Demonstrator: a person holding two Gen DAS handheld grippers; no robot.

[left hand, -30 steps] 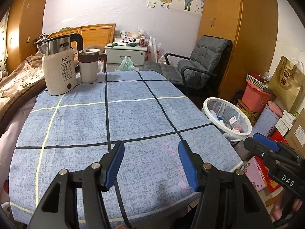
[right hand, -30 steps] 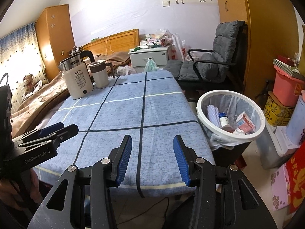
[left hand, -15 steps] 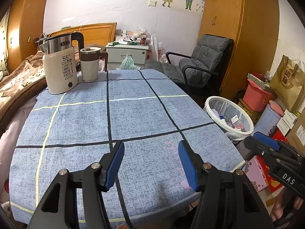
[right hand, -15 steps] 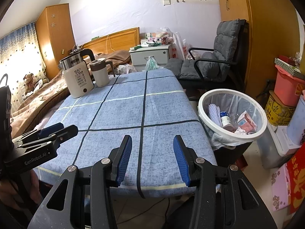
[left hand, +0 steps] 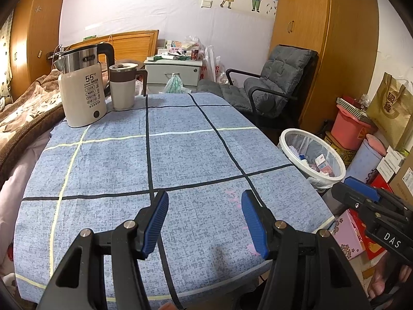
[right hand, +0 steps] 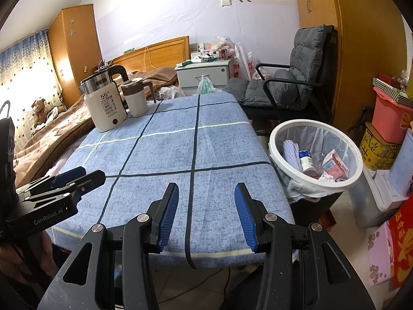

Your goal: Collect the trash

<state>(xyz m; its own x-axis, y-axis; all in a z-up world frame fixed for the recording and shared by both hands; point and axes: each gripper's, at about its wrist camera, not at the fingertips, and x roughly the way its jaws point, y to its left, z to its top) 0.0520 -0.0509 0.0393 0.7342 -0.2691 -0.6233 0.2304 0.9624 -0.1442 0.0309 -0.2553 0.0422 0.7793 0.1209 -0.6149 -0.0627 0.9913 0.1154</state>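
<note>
**Both tongs wide and empty, trash in the bin**

Both tools are free now. Your left gripper (left hand: 204,218) hangs over the near part of the blue checked tablecloth (left hand: 180,155) with its blue pads wide apart and nothing between them. Your right gripper (right hand: 206,215) is the same, wide and empty, at the near edge of the cloth.

No loose trash shows on the cloth. The trash I can see, a small white bottle (right hand: 306,160) and a red and white carton (right hand: 335,165), lies already inside the round white wastebasket with a clear liner (right hand: 273,139), on the floor just beside the table on your right.

I judge the collecting is almost done. To finish well, look slowly over the far part of the table, keep the jaws wide, and do not knock the two vessels there.

The cream and steel electric kettle (left hand: 82,95) carries "55°C". The cream and brown lidded mug (left hand: 123,87) touches or almost touches it. Readable also: "GenRobot.AI" on the left tool in the right view, "DAS" on the right tool in the left view.
</note>
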